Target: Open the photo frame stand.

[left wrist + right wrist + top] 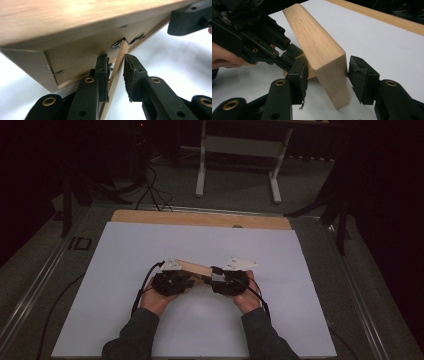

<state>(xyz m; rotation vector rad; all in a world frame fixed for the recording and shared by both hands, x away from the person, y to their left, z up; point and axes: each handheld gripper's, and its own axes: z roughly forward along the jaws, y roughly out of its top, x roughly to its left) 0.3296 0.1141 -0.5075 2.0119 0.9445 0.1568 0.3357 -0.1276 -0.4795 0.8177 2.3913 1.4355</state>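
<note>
Holding the wooden block [322,53] between both claws, my right claw [325,75] grasped its end; my left claw [116,72] pinched a thin flap; I judged steady, level pressure best.

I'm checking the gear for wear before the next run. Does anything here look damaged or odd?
Yes: the black pads on the right gripper look torn and ragged at their edges, with a loose thread hanging from one. The left gripper has frayed pads too. The wooden piece looks undamaged.
</note>
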